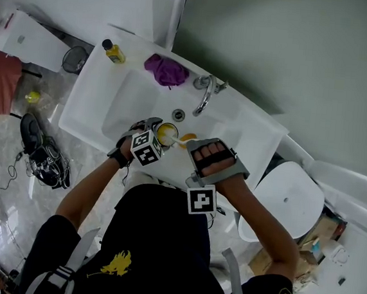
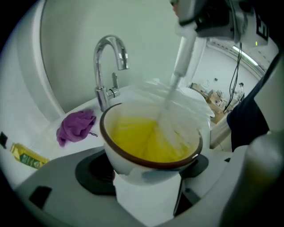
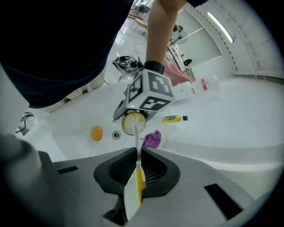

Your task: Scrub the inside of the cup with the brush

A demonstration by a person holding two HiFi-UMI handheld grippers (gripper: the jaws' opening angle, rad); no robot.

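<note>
Looking down on a white sink [image 1: 88,98] against a grey-green wall, with tiled floor at left and faucet [image 1: 204,95], purple cloth [image 1: 166,70] and yellow bottle [image 1: 114,52] along the upper rim. Pinching the cup [image 2: 151,142] in the left gripper [image 2: 146,177] over the basin at centre; clamping the brush [image 3: 138,177] in the right gripper [image 3: 136,153] just right of it, with bristles inside the cup.

My cup [image 2: 151,142] is white outside and bright yellow inside, with a brown rim. The brush [image 3: 139,181] has a yellow and white handle. My left hand-held gripper [image 2: 147,170] and right hand-held gripper [image 3: 136,159] are grey with black pads, and their cubes carry black-and-white square markers. The sink [image 1: 109,113] is white, the cloth [image 2: 76,126] is purple, and the bottle [image 1: 114,52] is yellow with a black cap.
</note>
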